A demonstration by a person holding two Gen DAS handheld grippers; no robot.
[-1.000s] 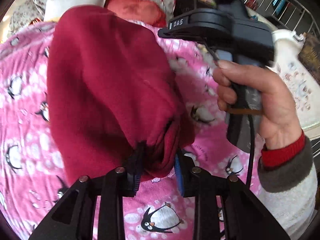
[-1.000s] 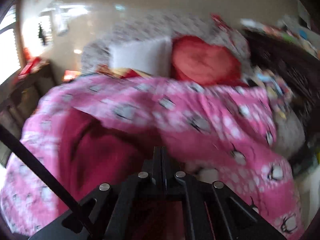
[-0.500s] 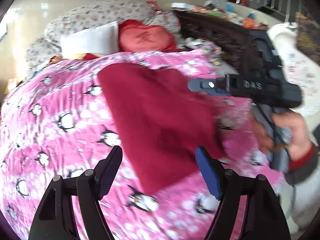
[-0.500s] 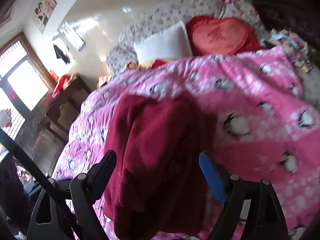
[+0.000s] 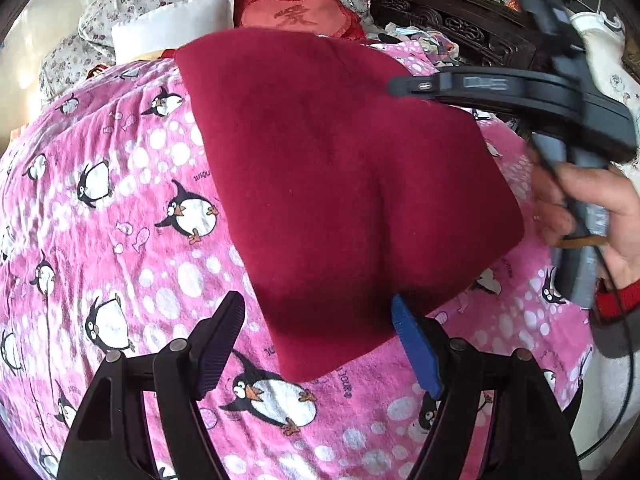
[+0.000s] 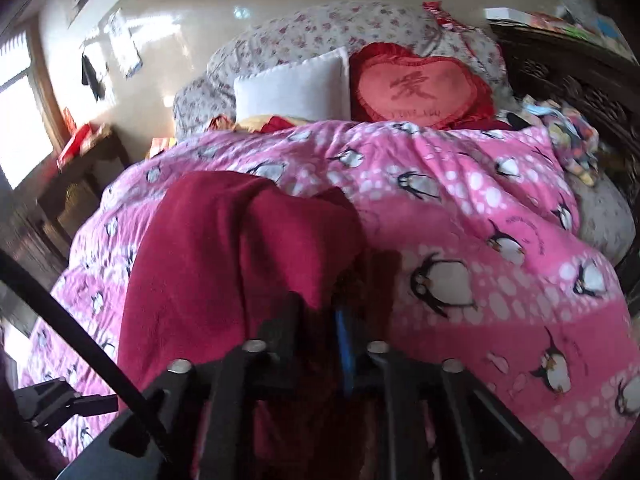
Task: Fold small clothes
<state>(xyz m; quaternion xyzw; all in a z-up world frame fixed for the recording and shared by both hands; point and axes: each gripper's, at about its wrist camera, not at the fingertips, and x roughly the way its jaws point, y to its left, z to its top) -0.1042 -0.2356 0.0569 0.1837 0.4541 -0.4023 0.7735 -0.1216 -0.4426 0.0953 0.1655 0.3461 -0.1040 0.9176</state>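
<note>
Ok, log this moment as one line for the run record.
stage: folding | item: dark red fleece garment on pink penguin blanket | left gripper: open, at near edge | right gripper: shut on garment

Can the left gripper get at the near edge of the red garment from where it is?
Probably yes: the left gripper is open, the red garment lies just ahead, nothing between.

A bed (image 6: pixel 500 216) is covered by a pink penguin-print blanket (image 5: pixel 120 208). A white pillow (image 6: pixel 292 92) and red heart cushion (image 6: pixel 416 88) are propped at its head. Daylight is admitted through a window (image 6: pixel 16 120) at left.
</note>
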